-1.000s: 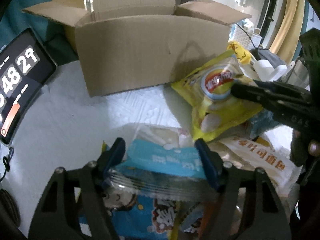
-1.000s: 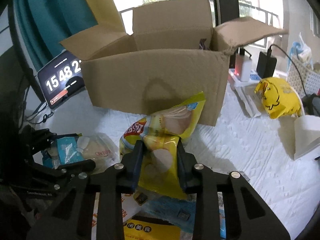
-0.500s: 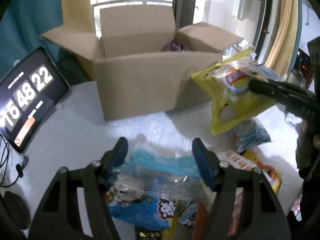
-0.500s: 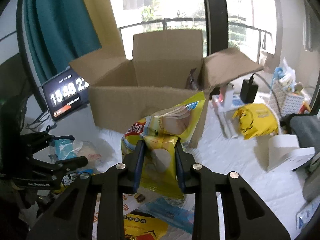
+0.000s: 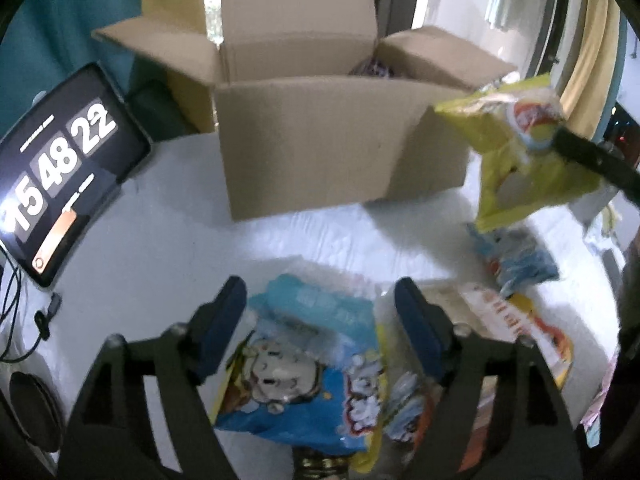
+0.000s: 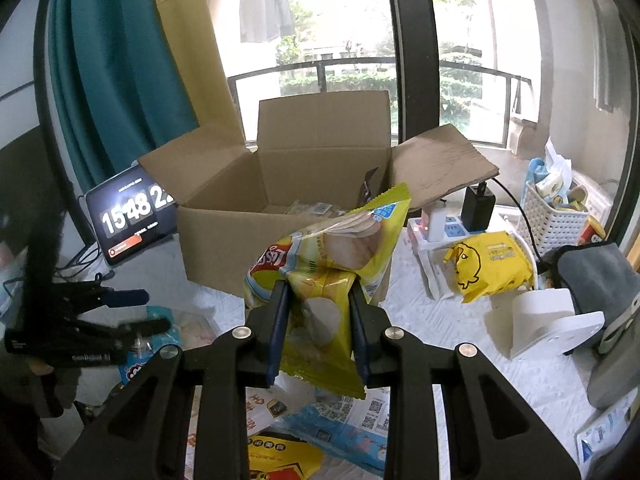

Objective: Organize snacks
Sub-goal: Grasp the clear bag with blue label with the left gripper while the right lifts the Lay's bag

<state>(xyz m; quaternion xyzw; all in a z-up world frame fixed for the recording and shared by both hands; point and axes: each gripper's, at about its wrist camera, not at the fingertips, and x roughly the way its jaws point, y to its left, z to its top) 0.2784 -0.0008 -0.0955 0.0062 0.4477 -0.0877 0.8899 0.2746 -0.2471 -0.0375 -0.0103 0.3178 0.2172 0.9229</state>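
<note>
Chip bag (image 6: pixel 320 272) clenched in right gripper (image 6: pixel 319 332) fingers, airborne before cardboard box (image 6: pixel 288 216). Box holds few packets. Left gripper (image 5: pixel 320 320) fingers spread, empty, over blue snack pack (image 5: pixel 304 368). Most snacks left at counter near edge.

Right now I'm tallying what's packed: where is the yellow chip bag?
Not packed yet: the yellow chip bag hangs pinched in the right claw, in front of the open cardboard box, above the table.
</note>
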